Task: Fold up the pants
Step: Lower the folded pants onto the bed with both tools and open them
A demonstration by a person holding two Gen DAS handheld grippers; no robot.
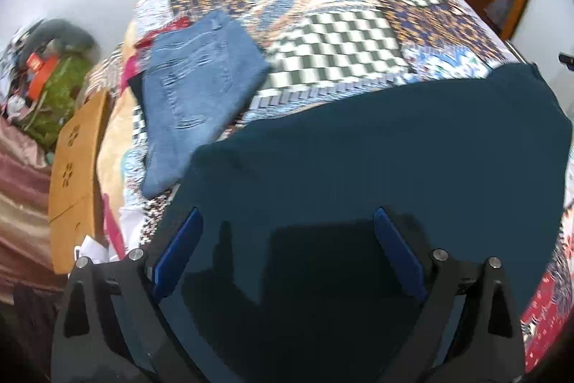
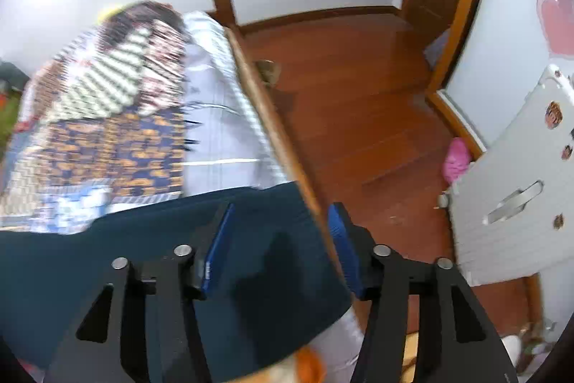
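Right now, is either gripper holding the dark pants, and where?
Nothing is held. The left gripper and right gripper are both open above the dark teal pants, which lie flat on the patchwork bedspread.

Motion blur smears the patchwork patterned quilt in the right wrist view. The dark teal pants run under the left claw, their near edge hidden.

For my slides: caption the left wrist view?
Open left gripper above dark teal pants on quilt, folded jeans beyond.
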